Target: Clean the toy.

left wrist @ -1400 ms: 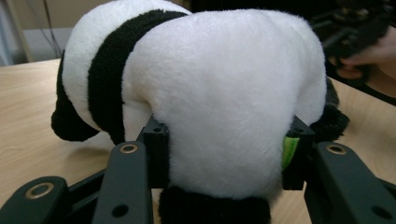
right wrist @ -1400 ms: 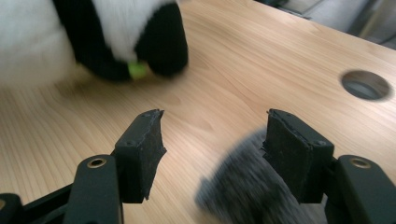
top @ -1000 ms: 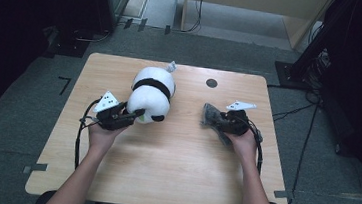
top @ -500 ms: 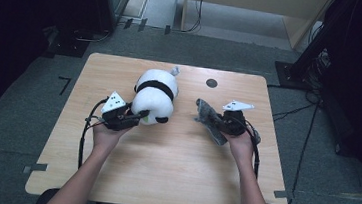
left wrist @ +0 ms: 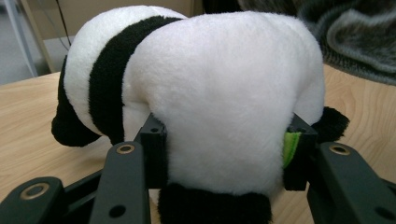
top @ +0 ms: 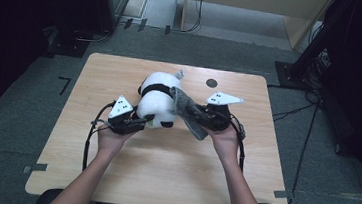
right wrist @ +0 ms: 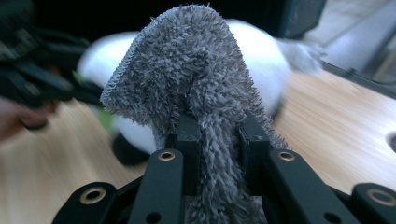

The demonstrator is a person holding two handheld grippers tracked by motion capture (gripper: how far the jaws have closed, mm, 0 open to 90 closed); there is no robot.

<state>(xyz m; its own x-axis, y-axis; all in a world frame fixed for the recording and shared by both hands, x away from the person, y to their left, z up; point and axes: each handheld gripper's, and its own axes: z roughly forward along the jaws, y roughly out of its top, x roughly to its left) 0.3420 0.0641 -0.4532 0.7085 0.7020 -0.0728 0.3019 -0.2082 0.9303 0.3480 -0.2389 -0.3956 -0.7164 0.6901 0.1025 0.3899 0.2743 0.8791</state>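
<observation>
A black-and-white panda plush (top: 157, 97) lies on the wooden table (top: 162, 170) at mid-table. My left gripper (top: 139, 123) is shut on its white rump, and the pads (left wrist: 153, 135) press into the fur on both sides (left wrist: 219, 93). A green patch shows by the right pad. My right gripper (top: 195, 114) is shut on a grey fluffy cloth (top: 185, 110) and holds it off the table, against the panda's right side. In the right gripper view the cloth (right wrist: 187, 70) stands up between the jaws (right wrist: 219, 135), with the panda (right wrist: 261, 56) blurred behind it.
A dark round hole (top: 212, 83) sits in the tabletop behind the right hand. A small white tag (top: 179, 73) sticks out of the panda's far end. Cables trail from both grippers. Dark cabinets and floor lie beyond the far edge.
The right gripper lifted the grey cloth off the table and carried it left to the panda. The left gripper shifted right a little, swinging the panda with it.
</observation>
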